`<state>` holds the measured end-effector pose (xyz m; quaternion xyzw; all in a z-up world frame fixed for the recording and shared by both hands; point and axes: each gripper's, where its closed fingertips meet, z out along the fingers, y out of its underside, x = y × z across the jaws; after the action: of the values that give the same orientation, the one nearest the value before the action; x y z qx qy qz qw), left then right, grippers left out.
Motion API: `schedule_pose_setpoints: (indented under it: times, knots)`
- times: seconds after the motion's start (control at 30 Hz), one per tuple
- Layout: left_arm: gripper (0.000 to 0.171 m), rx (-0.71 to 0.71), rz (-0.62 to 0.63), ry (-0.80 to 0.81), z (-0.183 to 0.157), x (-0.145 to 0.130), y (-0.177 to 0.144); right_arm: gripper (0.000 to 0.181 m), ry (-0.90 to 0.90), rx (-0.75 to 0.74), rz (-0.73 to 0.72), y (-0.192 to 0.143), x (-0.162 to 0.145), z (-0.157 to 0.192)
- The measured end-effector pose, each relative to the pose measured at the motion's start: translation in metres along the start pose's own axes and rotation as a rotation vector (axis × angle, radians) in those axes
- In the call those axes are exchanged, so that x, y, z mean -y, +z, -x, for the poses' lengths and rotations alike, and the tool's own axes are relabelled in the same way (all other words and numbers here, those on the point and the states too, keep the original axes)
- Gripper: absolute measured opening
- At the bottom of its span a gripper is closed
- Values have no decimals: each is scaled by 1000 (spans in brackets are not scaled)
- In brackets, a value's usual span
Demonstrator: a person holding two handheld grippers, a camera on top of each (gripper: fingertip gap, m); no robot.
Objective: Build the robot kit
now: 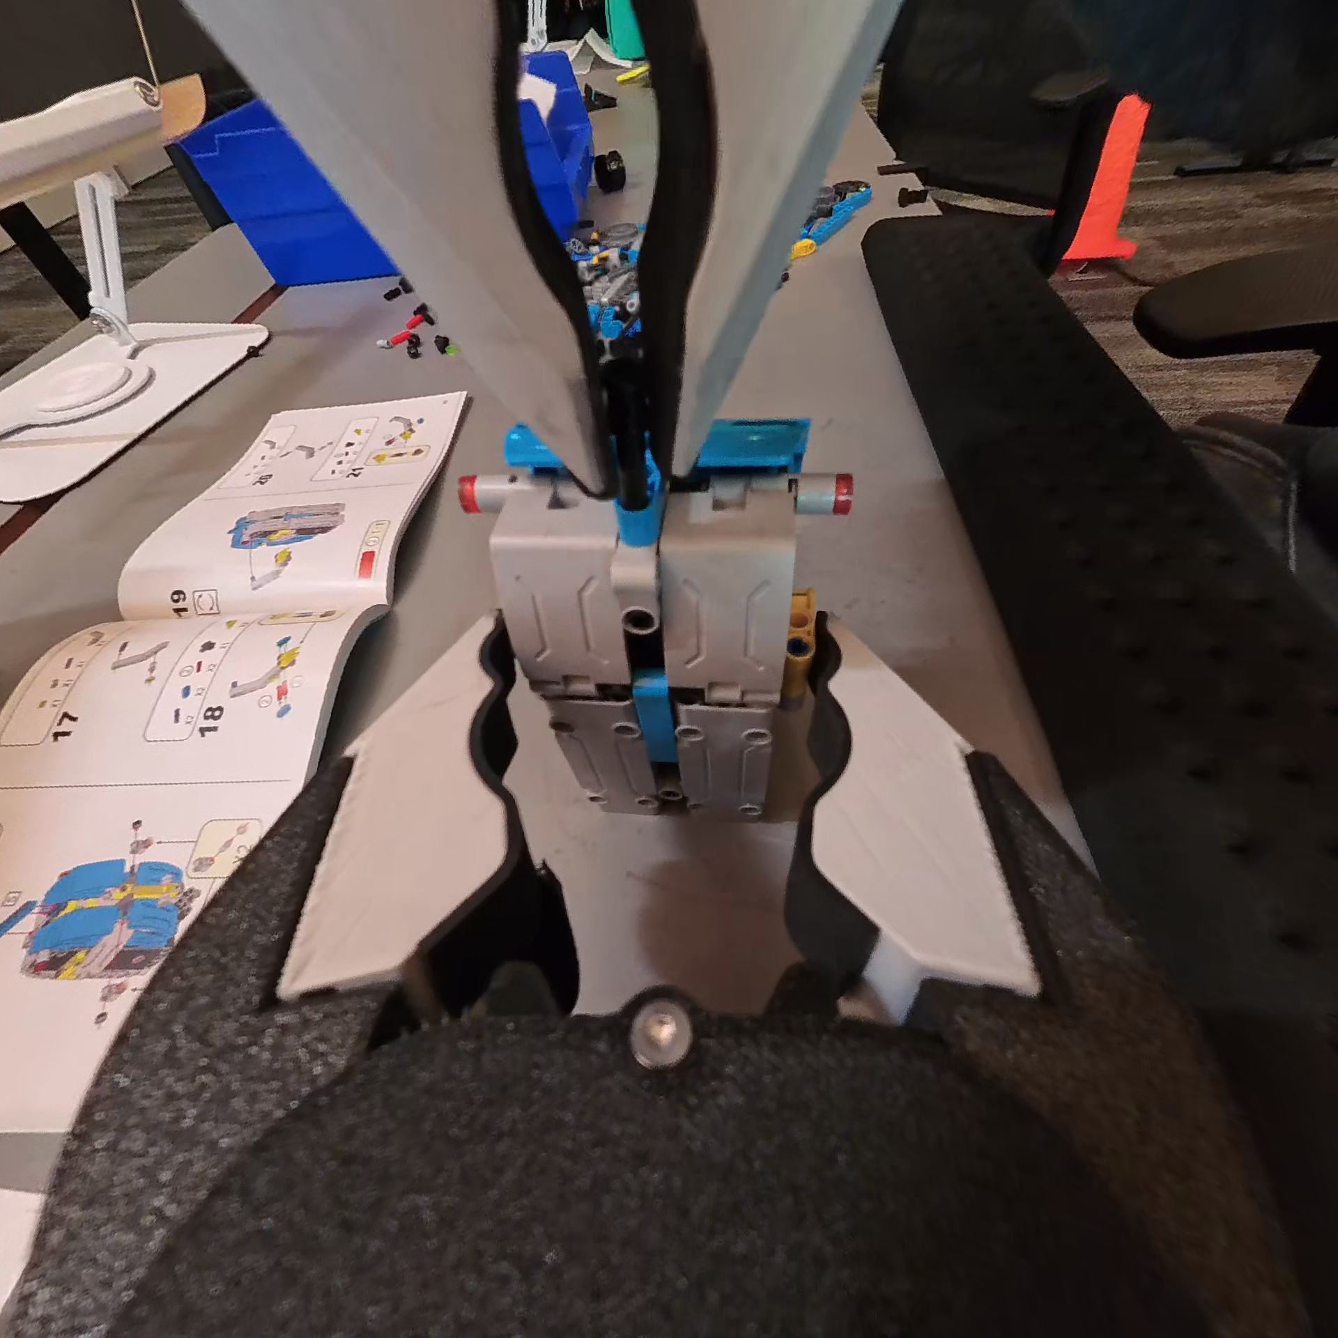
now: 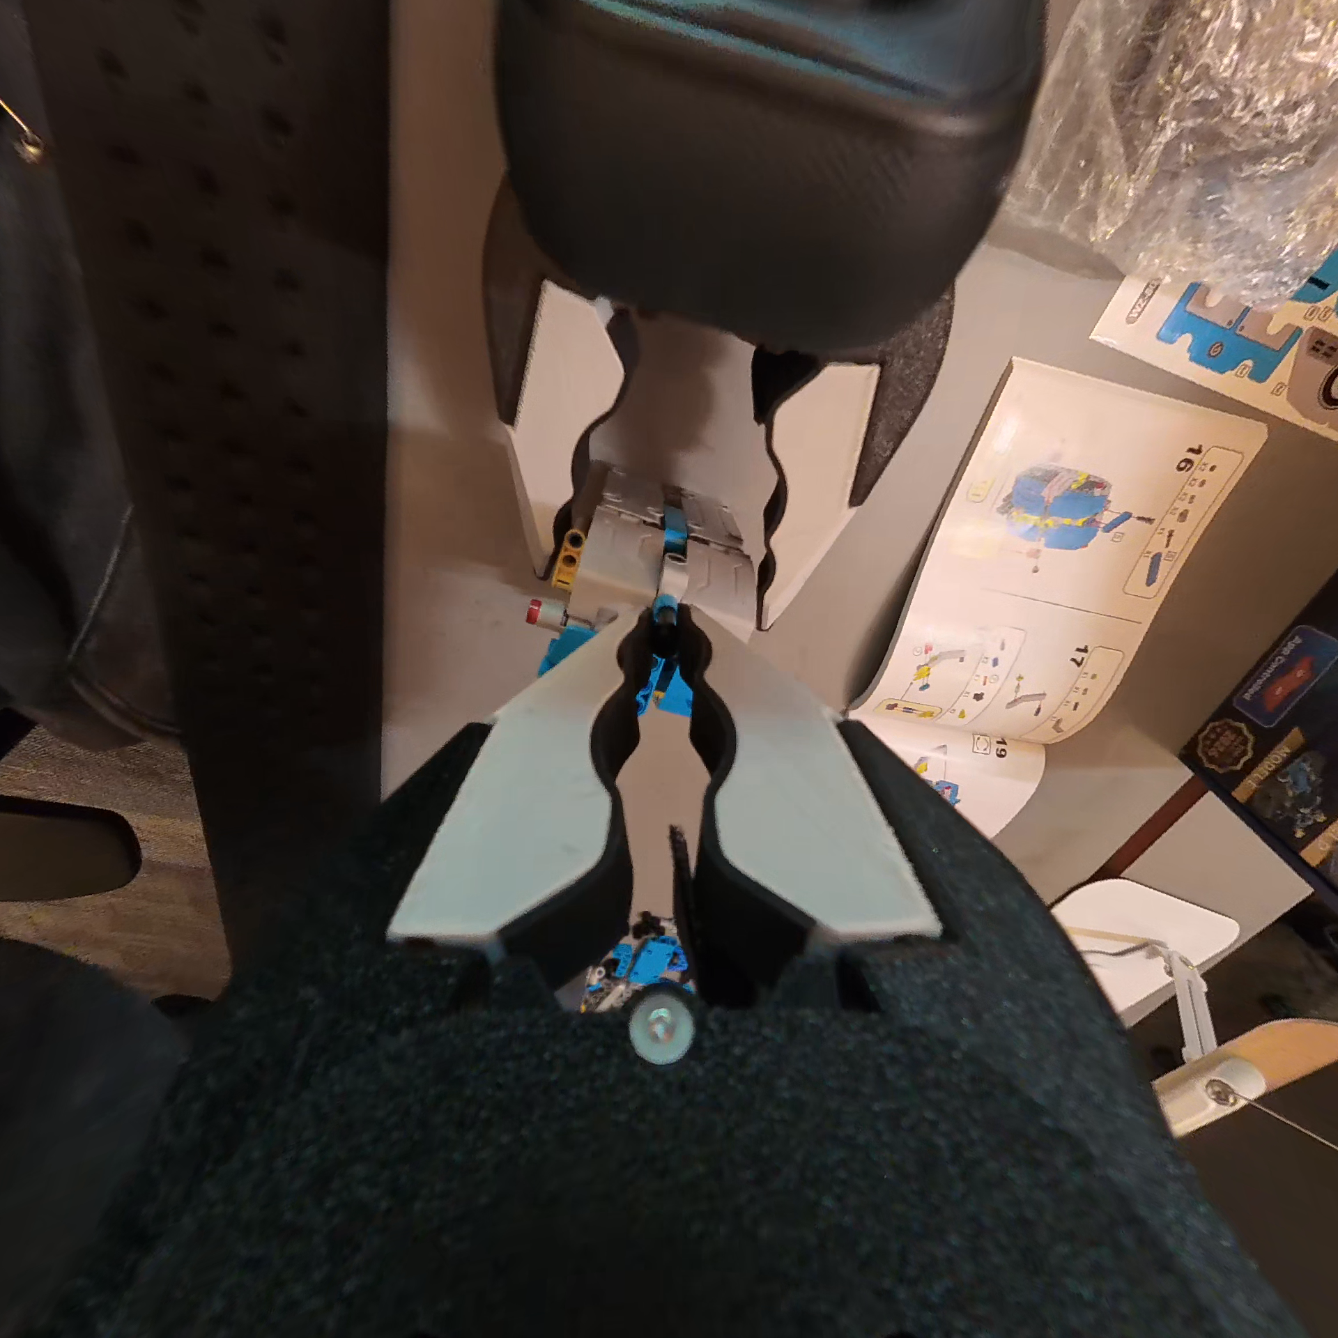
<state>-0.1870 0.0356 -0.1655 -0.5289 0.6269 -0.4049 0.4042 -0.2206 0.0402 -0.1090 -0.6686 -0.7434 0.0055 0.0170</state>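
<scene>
My left gripper point(image 1: 659, 651) is shut on a grey building-brick assembly point(image 1: 565, 601) with a blue strip down its middle, red-tipped grey pins at its sides and a yellow piece on its right. It holds the assembly just above the grey table point(image 1: 869, 449). My right gripper point(image 2: 665, 626) comes from the opposite side, also showing in the left wrist view point(image 1: 637, 485). It is shut on a black axle point(image 1: 628, 434) whose end meets a blue connector point(image 1: 637, 514) at the assembly's top middle. The right wrist view shows the assembly point(image 2: 630, 557) and the left gripper point(image 2: 651, 557).
An open instruction booklet point(image 1: 217, 651) lies left of the assembly. A blue bin point(image 1: 289, 195), a pile of loose parts point(image 1: 608, 261) and a white stand point(image 1: 108, 376) sit farther back. A black perforated chair point(image 1: 1086, 579) borders the table. A dark box point(image 2: 1274, 731) and plastic bag point(image 2: 1195, 108) lie nearby. My hands' fingertips stand some 7 cm from each other.
</scene>
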Motion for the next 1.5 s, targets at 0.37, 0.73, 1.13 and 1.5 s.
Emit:
schedule_pose_setpoints:
  times: [0.37,0.73,1.13,1.5]
  knots:
    - [82,-10,0,15,-6,0,1,5,-32,17,-202,3,22,16]
    - [83,-10,-1,18,-6,1,2,5,354,63,-902,-7,8,1]
    - [83,-8,-2,19,-6,1,2,5,474,-32,-1192,-14,18,-9]
    - [83,-9,-2,18,-6,1,2,4,493,-107,-1276,-15,7,-6]
